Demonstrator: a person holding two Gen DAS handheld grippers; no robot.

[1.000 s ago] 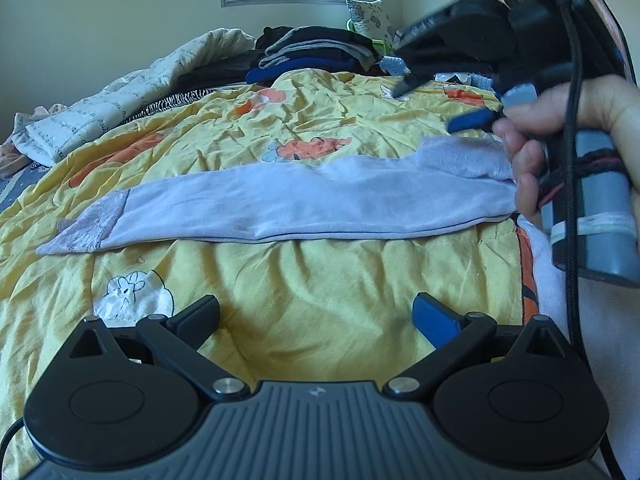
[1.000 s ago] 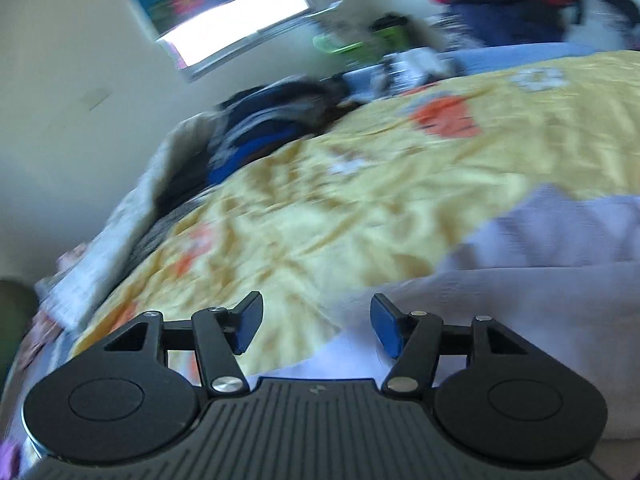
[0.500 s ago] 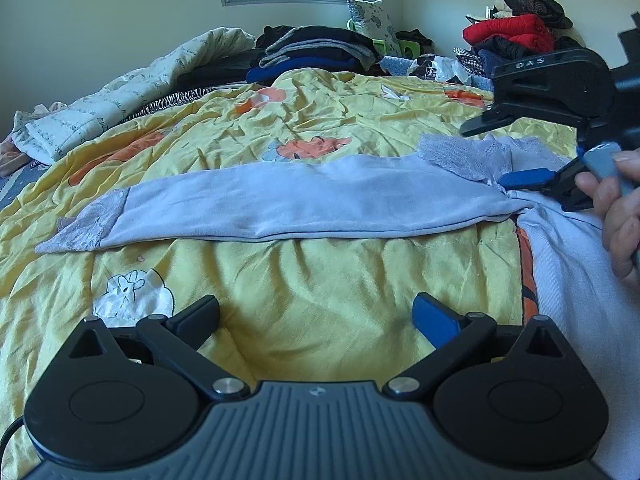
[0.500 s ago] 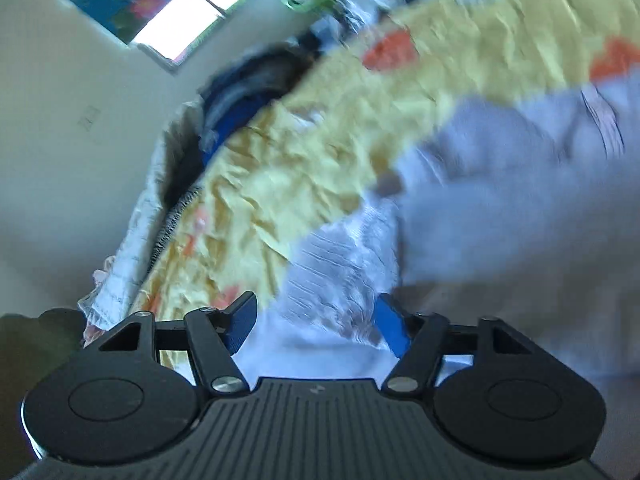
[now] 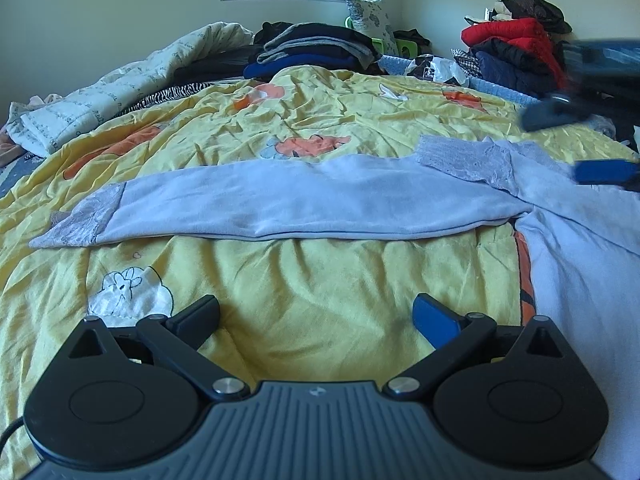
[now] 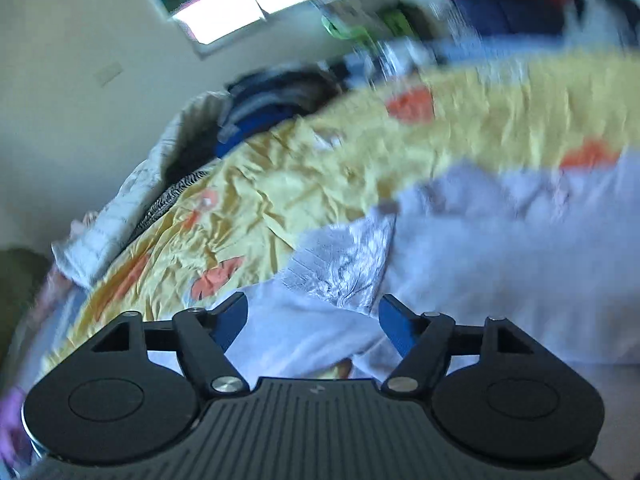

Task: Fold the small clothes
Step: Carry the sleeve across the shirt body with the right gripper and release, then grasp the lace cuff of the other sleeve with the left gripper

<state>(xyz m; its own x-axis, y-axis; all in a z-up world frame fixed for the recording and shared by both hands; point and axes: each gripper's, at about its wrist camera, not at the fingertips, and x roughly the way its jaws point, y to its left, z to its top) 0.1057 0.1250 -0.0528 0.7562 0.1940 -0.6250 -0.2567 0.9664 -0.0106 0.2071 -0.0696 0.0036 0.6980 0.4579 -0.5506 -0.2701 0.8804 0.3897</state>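
— Where was the shirt?

— The pale blue shirt (image 5: pixel 304 204) lay flat on the yellow bed (image 5: pixel 320 312). My left claw (image 5: pixel 316 314) was wide open, holding nothing. My right claw (image 6: pixel 314 316) hung open over the lacy cuff (image 6: pixel 340 268).

— What could go wrong?

— I might pinch the blanket too.

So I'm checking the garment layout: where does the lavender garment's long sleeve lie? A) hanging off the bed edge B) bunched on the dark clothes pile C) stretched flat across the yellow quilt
C: the long sleeve lies stretched flat across the yellow quilt.
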